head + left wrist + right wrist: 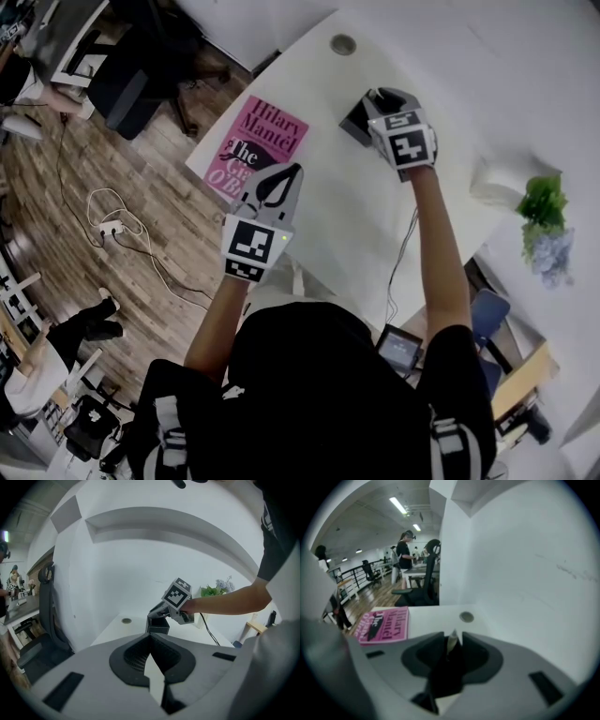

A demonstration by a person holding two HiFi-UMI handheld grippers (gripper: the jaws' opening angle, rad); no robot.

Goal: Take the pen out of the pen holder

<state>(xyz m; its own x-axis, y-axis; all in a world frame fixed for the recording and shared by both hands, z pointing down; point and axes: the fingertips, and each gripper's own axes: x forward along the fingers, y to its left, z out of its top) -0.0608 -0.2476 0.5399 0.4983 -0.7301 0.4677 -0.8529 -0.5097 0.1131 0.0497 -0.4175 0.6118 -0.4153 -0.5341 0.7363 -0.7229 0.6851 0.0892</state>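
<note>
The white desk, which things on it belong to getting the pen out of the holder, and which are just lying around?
For the job: pen, black pen holder, right gripper with jaws apart around the pen.
Lying about: pink book, round grommet cap, plant.

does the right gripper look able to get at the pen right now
Probably yes: the right gripper stands open right over the black pen holder, with the pale tip of the pen between its jaws and nothing else in the way.
</note>
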